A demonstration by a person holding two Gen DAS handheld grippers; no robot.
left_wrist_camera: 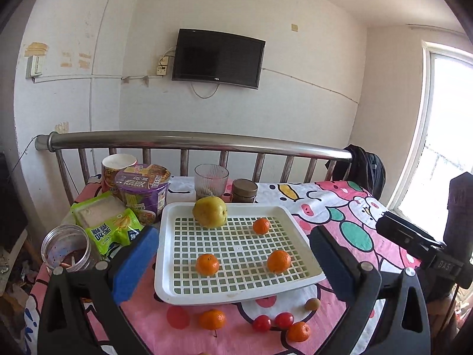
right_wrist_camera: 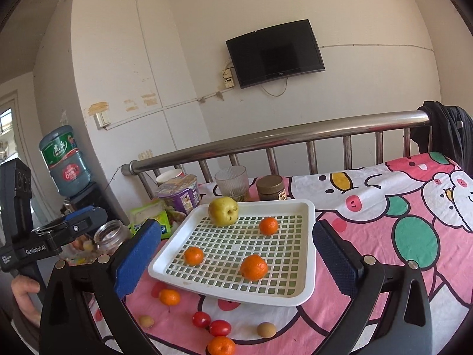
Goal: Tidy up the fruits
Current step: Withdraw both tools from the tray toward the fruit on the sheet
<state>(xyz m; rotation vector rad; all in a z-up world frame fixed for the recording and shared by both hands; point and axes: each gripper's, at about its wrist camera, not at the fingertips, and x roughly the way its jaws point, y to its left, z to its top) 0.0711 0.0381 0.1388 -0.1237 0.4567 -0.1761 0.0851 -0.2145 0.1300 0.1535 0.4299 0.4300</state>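
Left gripper point(left_wrist_camera: 233, 269): fingers spread wide, blue pads point(left_wrist_camera: 136, 263) empty, hovering over the near edge of the white tray point(left_wrist_camera: 301, 227). Right gripper point(right_wrist_camera: 233, 263): likewise wide apart, holding nothing, also above the tray.

On the tray grid: yellow-green pear point(left_wrist_camera: 210, 211) at 12 o'clock against the far rim, one mandarin point(left_wrist_camera: 261, 225) at 1 o'clock, two more mandarins point(left_wrist_camera: 207, 264) at 7 and 5 o'clock.

Off the tray, at 6 o'clock on the pink cartoon bedsheet point(left_wrist_camera: 354, 207): loose mandarin point(left_wrist_camera: 211, 319), two cherry tomatoes point(left_wrist_camera: 261, 323), another mandarin point(left_wrist_camera: 298, 331), small brown fruit point(left_wrist_camera: 312, 304); a second brown fruit seen from the right wrist.

Beyond, at 10 o'clock: purple noodle cup point(left_wrist_camera: 143, 190) with Chinese print, green snack packet point(left_wrist_camera: 109, 222), open glass jar point(left_wrist_camera: 66, 248). At 12: ribbed glass point(left_wrist_camera: 211, 179), brown-lidded jar point(left_wrist_camera: 244, 190), steel bed rail point(left_wrist_camera: 189, 140).

On the wall: "TCL" television point(left_wrist_camera: 217, 57). "GenRobot.AI" printed on the left gripper body in the right-wrist view. Water jug point(right_wrist_camera: 63, 162) with Chinese label.
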